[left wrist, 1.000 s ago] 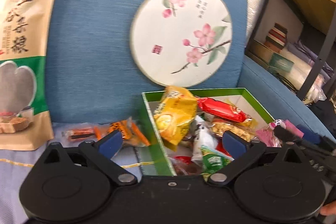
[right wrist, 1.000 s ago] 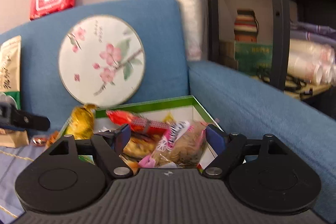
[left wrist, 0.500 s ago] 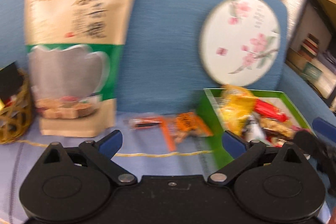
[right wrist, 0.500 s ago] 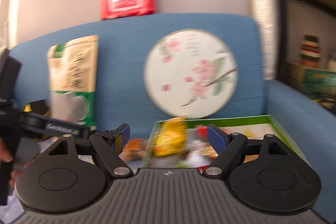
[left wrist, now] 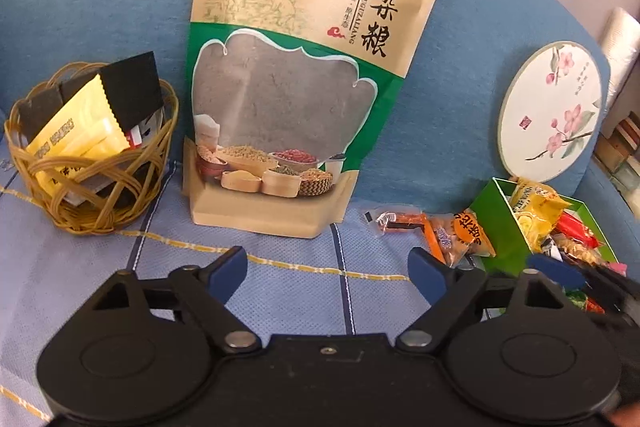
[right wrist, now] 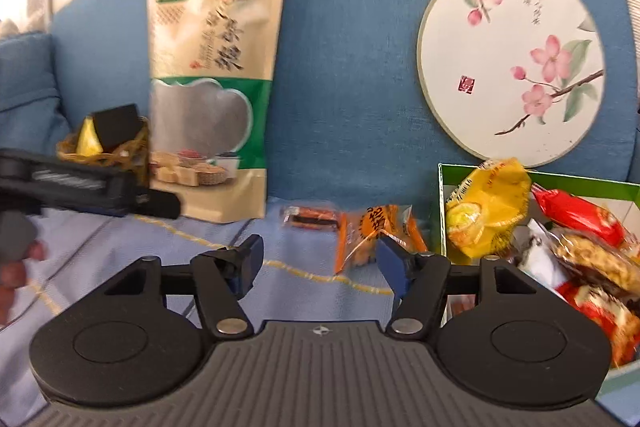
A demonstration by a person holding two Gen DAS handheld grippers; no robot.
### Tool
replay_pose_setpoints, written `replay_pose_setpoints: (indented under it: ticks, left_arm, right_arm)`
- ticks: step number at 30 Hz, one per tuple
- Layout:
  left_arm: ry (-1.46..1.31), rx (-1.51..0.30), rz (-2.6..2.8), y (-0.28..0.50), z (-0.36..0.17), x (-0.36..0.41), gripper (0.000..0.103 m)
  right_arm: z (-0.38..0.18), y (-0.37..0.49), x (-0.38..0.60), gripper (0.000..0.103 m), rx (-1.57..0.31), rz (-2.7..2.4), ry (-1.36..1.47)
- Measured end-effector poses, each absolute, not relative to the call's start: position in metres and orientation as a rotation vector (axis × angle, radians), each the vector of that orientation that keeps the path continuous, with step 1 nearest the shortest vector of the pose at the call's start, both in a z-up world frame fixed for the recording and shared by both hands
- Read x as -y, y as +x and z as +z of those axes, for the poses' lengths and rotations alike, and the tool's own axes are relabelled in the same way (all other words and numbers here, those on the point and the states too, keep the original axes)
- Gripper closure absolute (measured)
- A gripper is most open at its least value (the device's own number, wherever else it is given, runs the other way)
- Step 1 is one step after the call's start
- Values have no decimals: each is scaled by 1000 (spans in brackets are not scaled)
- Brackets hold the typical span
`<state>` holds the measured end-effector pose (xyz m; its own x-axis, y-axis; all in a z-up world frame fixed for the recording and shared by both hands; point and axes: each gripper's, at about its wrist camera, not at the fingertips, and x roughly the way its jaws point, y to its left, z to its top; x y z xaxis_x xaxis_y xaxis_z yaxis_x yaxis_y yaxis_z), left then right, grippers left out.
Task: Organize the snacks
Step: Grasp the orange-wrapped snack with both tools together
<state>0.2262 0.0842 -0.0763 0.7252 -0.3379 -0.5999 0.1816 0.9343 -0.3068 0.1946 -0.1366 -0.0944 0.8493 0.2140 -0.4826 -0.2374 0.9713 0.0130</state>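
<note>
Two tools, left [left wrist: 327, 275] and right [right wrist: 319, 263], spread wide, grasping nothing, facing orange snack packets [right wrist: 370, 231].

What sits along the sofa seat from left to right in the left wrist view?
Wicker basket → tall grain pouch → small dark-orange snack → orange snack packet → green box with the yellow packet inside.

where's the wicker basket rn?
Far left in the left wrist view: the wicker basket sits on the sofa seat, just left of the upright grain pouch.
</note>
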Motion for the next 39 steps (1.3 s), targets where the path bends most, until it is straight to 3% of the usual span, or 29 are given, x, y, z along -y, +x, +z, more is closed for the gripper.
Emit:
replay_pose_setpoints:
  ticks: [12, 14, 16, 20, 26, 32, 38, 39]
  left_arm:
    - [-197, -720, -356, 235, -87, -86, 0]
    - [-198, -733, -357, 237, -89, -86, 0]
    - [-207, -741, -366, 237, -90, -87, 0]
    - [-226, -760, -381, 235, -91, -84, 0]
    - [-227, -803, -430, 230, -95, -72, 0]
    - [-252, -818, -432, 241, -94, -57, 0]
    - [-237, -827, -407, 249, -99, -52, 0]
    - [-237, -831, -403, 249, -100, -53, 0]
  right_arm:
    - [-131, 276, 110, 0, -620, 93, -222]
    - [-130, 265, 113, 3, -605, 140, -208]
    - [-126, 247, 119, 14, -607, 253, -151]
    - [-126, 209, 125, 22, -675, 458, -40]
    - [-123, 168, 131, 13, -597, 455, -39]
    - [-116, 199, 129, 1, -521, 354, -153]
    - [-133, 238, 124, 0, -556, 294, -177]
    - [-137, 242, 123, 5, -570, 289, -188]
